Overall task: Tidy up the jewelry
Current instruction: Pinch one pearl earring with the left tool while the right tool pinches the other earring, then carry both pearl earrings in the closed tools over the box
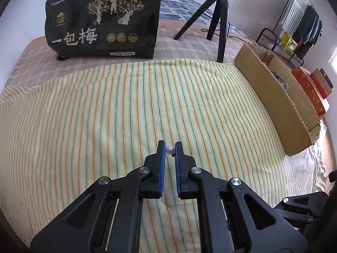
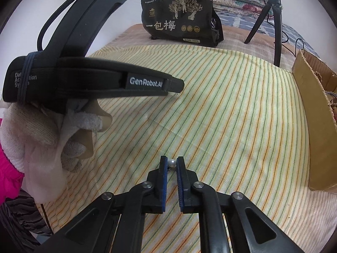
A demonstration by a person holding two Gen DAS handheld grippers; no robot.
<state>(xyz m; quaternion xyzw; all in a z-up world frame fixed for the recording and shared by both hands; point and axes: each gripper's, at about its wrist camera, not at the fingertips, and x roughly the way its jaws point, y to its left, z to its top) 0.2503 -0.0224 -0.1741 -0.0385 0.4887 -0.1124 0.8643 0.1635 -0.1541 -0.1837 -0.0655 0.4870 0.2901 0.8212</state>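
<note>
Two pearl earrings — each clamped at fingertips

One pearl earring (image 1: 169,149) sits between the left gripper's blue pads; another pearl stud (image 2: 172,162) — white, round, small post showing — between the right's, above striped cloth.

Your left wrist camera sits just behind its gripper's fingers (image 1: 161,160) and looks down at a slant, close over the striped cloth (image 1: 105,116). Your right wrist camera looks the same way along its own fingers (image 2: 181,175), equally near the cloth. Both views share the cloth, the black printed bag (image 1: 103,19) at the far end, the tripod (image 1: 219,19) and the cardboard box (image 1: 278,97) to the right.
</note>
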